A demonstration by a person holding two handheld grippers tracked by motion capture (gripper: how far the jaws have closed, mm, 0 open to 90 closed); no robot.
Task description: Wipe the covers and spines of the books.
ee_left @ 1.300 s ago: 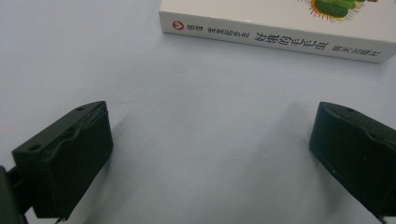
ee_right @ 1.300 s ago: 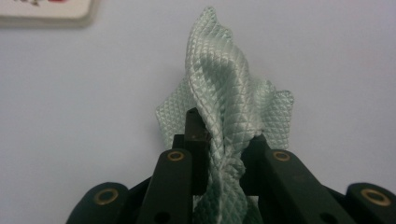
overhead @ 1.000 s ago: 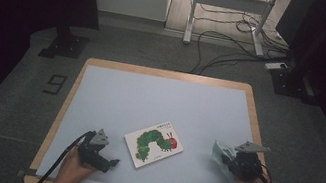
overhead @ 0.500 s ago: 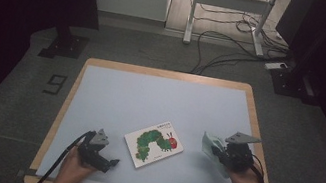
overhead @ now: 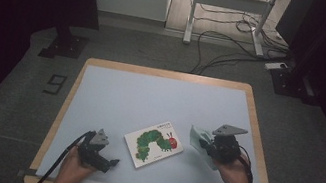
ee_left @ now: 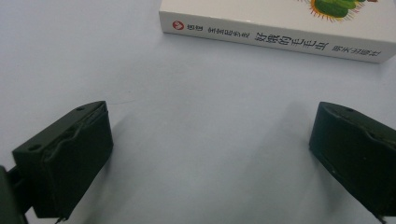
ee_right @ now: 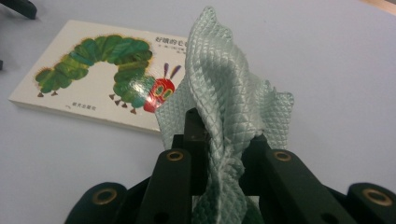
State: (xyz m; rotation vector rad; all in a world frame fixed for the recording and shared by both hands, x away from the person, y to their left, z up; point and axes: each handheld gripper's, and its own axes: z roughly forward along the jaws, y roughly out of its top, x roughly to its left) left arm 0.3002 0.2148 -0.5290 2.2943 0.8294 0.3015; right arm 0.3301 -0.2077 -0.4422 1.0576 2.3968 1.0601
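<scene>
The right gripper (overhead: pixel 207 145) holds a pale green cloth (ee_right: pixel 224 88) – its fingers (ee_right: pixel 175 172) are pressed together on the bunched fabric, which stands up between them (the weave looks like small diamonds). In the high view the cloth (overhead: pixel 199 137) hangs above the right part of the counter (overhead: pixel 150 94), near the right edge of the book (overhead: pixel 154 142). The book lies flat in the middle front of the counter, cover up, with a green caterpillar on it. The left gripper (overhead: pixel 110 162) rests low on the counter just left of the book – its fingers (ee_left: pixel 70 158) are spread wide with nothing between them, and the spine of the book (ee_left: pixel 275 39) lies ahead.
</scene>
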